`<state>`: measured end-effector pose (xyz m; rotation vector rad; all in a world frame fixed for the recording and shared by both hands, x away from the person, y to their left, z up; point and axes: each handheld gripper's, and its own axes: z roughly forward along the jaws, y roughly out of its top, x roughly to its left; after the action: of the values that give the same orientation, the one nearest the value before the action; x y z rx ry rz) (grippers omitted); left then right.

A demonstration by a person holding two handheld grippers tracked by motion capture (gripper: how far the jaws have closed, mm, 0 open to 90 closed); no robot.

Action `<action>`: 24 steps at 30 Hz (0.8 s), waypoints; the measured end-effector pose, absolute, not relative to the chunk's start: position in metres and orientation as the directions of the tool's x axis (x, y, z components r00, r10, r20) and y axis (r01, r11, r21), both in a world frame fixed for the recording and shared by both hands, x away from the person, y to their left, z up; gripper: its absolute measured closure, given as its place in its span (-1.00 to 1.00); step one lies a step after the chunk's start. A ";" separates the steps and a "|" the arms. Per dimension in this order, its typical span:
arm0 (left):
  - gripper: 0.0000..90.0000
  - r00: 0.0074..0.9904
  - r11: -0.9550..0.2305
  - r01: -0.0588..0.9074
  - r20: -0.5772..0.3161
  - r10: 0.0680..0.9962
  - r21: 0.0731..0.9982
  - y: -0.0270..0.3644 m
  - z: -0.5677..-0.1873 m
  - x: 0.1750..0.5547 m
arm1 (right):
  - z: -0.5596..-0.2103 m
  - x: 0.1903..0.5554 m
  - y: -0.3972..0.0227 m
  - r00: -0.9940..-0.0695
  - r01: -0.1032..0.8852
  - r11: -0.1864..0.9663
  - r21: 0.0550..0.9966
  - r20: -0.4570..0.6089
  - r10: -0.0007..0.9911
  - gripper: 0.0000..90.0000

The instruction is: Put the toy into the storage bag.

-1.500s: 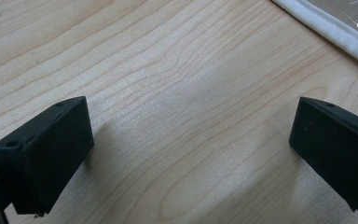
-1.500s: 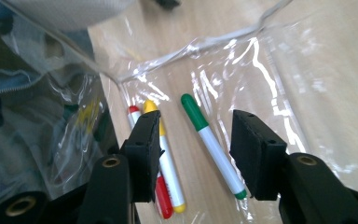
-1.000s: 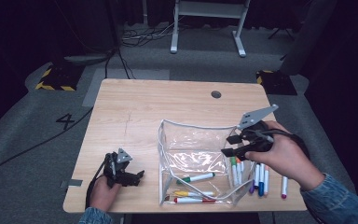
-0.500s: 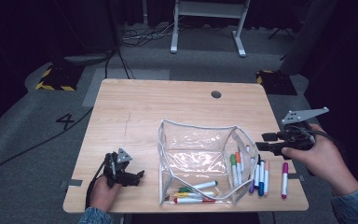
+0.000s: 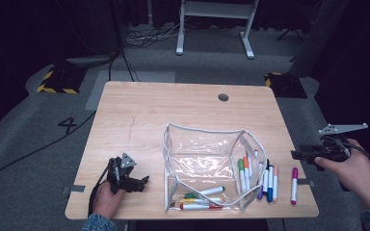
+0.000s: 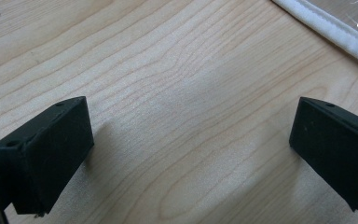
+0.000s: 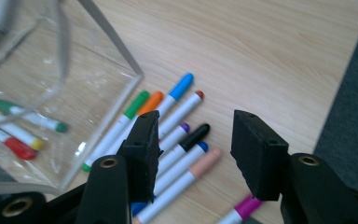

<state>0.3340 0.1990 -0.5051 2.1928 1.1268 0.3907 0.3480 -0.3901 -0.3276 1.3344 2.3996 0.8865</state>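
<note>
A clear pouch (image 5: 207,163) with white trim stands open on the wooden table (image 5: 139,115), and a few markers (image 5: 200,199) lie in its near end. Several more markers (image 5: 257,173) lie in a row just right of it, a magenta one (image 5: 294,185) farthest right. My right gripper (image 5: 296,155) hangs open by the table's right edge, with nothing between its fingers. The right gripper view has these open jaws (image 7: 196,149) above the loose markers (image 7: 182,116), beside the pouch (image 7: 98,60). My left gripper (image 5: 142,182) rests open on the table left of the pouch, over bare wood (image 6: 191,154).
A round cable hole (image 5: 223,97) sits near the table's far edge. Grey floor with cables and a white stand (image 5: 212,19) lies beyond. The pouch's white trim (image 6: 335,32) crosses the top right corner of the left gripper view.
My right gripper has moved from the pouch's right rim out to the table's right edge and a little lower. The left gripper has stayed where it was.
</note>
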 end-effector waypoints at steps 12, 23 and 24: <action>-1.00 0.589 -0.433 0.620 -0.024 0.808 0.655 0.199 -0.505 0.334 | -0.399 0.345 -0.429 -0.424 0.796 0.337 0.504 0.065 0.904 0.11; -1.00 0.588 -0.431 0.621 -0.025 0.808 0.655 0.199 -0.505 0.334 | -0.454 0.343 -0.432 -0.395 0.852 0.328 0.408 0.088 0.915 0.19; -1.00 0.588 -0.431 0.621 -0.026 0.808 0.655 0.199 -0.505 0.334 | -0.456 0.343 -0.430 -0.395 0.855 0.333 0.397 0.084 0.915 0.22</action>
<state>0.3338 0.1989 -0.5051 2.1923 1.1290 0.3893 0.3433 -0.4300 -0.4560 1.6307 2.4350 0.5768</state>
